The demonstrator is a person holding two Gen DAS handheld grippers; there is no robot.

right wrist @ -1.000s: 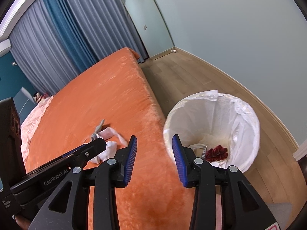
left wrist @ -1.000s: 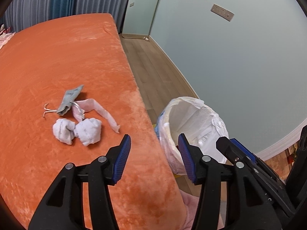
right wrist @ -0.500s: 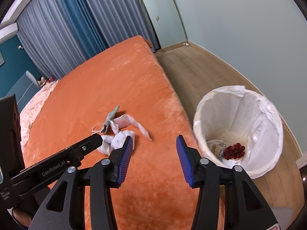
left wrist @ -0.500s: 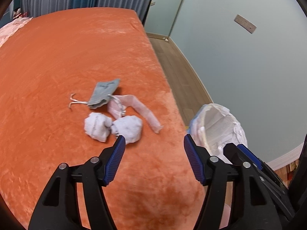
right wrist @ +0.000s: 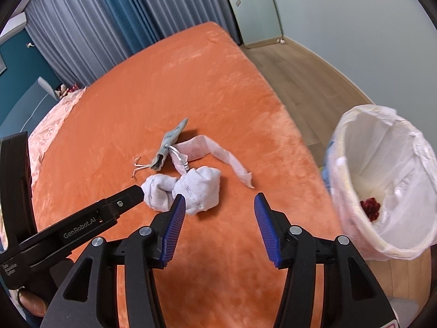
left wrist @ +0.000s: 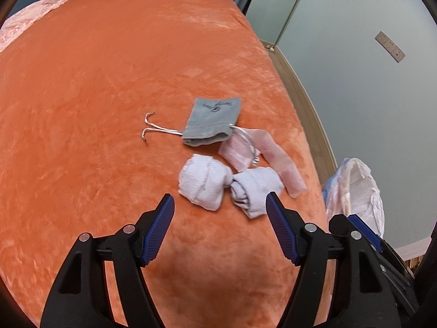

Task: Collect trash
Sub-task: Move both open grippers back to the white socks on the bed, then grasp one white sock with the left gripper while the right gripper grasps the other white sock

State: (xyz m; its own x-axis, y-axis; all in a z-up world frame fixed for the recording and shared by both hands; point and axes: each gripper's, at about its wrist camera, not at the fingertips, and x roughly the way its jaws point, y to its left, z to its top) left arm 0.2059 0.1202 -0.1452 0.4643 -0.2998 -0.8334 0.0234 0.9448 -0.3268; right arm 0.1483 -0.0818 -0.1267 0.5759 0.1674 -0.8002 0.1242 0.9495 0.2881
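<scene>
On the orange bed lies a small heap of litter: two white wads (left wrist: 202,183) (right wrist: 200,188) joined at a twist, a pale pink strip (left wrist: 275,158) (right wrist: 226,158), and a grey drawstring pouch (left wrist: 213,121) (right wrist: 169,142). My left gripper (left wrist: 220,202) hovers just short of the white wads, its jaws opening with nothing between them. My right gripper (right wrist: 220,201) hangs to the right of the wads, its jaws also opening and empty. A bin with a white liner (right wrist: 387,180) (left wrist: 357,191) stands on the floor beside the bed, with a red scrap (right wrist: 370,209) inside.
The orange bed cover (left wrist: 95,82) spreads far to the left and back. A pink quilt (right wrist: 52,125) lies at the head end before grey and blue curtains (right wrist: 109,19). Wooden floor (right wrist: 306,73) runs between the bed's right edge and the pale wall.
Both grippers have swung left from over the bin toward the litter and come lower. Their jaws stand wider than before. The bin has slid to the right edge of both views.
</scene>
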